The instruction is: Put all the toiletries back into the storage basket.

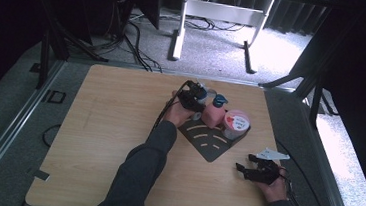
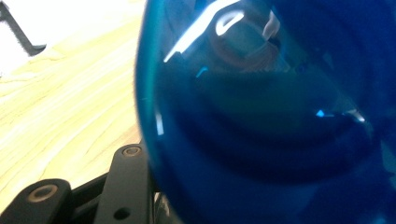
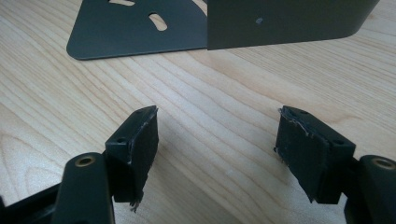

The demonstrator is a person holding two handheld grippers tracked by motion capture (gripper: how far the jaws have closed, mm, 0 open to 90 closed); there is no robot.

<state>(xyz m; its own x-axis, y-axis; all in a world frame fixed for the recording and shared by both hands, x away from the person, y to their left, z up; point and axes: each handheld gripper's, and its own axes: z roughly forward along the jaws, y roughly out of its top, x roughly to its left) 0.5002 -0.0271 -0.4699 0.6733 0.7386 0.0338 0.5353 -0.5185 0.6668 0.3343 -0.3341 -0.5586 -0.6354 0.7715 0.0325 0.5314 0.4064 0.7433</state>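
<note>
A dark slotted metal stand [image 1: 212,144] lies at the table's middle. On it are a pink container [image 1: 213,115], a white tub with a red-printed lid [image 1: 236,122] and a blue-capped bottle [image 1: 220,101]. My left gripper [image 1: 195,98] is at the stand's far left corner, shut on a translucent blue container [image 2: 261,121] that sits right in front of its camera. Its left finger [image 2: 128,182] lies against the container's side; the other finger is hidden. My right gripper [image 1: 253,170] [image 3: 217,140] rests low over bare wood near the front right, open, nothing between its pads.
In the right gripper view the stand's flat base [image 3: 135,28] and upright wall [image 3: 280,18] lie just ahead. A white-grey plate [image 1: 270,154] sits atop the right gripper. Cables trail off the table's right edge. Bare wood spreads across the table's left half.
</note>
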